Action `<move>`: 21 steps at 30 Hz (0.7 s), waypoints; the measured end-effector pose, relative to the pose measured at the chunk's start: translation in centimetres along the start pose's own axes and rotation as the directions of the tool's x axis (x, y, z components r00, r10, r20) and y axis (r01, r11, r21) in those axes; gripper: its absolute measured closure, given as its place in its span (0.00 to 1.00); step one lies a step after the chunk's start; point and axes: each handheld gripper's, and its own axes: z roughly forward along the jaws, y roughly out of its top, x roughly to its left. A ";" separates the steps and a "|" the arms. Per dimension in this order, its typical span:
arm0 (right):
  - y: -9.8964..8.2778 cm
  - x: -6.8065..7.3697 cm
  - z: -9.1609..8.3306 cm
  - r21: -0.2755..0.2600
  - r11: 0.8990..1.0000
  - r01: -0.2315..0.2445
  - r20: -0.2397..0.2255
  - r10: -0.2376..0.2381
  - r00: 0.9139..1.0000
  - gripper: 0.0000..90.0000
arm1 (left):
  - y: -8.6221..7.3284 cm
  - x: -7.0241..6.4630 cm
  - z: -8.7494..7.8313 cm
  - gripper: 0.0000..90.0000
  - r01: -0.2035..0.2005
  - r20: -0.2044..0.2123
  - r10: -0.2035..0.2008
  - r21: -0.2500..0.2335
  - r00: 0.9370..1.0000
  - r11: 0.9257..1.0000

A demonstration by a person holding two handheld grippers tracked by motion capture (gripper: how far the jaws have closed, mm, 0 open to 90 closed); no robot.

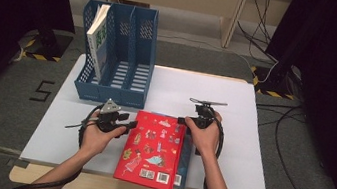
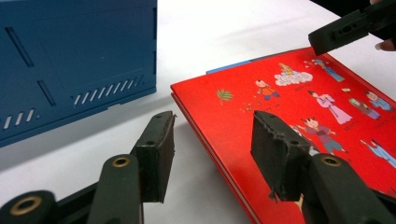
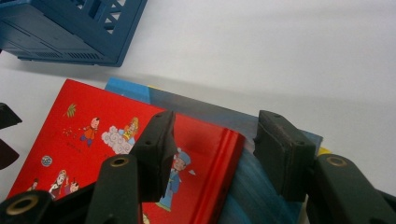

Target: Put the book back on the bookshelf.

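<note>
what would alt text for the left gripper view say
The left tongs straddle the near edge of a red picture book, jaws open, not pressing it. A blue file rack stands behind on the white table.

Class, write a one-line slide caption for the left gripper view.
Left gripper with open jaws straddling the red book's near edge, blue file rack behind on the white table.
</note>
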 end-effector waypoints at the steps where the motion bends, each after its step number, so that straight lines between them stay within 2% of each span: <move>1: 0.1 0.0 0.1 0.002 1.000 0.006 -0.001 -0.006 1.000 0.53 | 0.0 0.0 0.0 0.54 0.000 -0.003 0.000 0.001 1.000 1.000; 8: 0.3 0.1 0.4 0.001 1.000 0.008 0.001 -0.008 1.000 0.53 | -0.1 0.0 0.3 0.55 -0.011 0.000 0.011 0.013 1.000 1.000; 13: 0.3 0.2 0.4 0.002 1.000 0.006 0.000 -0.006 1.000 0.53 | -0.2 -0.2 0.6 0.57 -0.034 -0.004 0.035 0.032 0.999 0.999; 21: 0.3 0.3 0.4 0.015 1.000 0.006 -0.011 -0.006 1.000 0.52 | -0.4 -0.4 0.7 0.58 -0.033 -0.001 0.033 0.039 0.999 0.999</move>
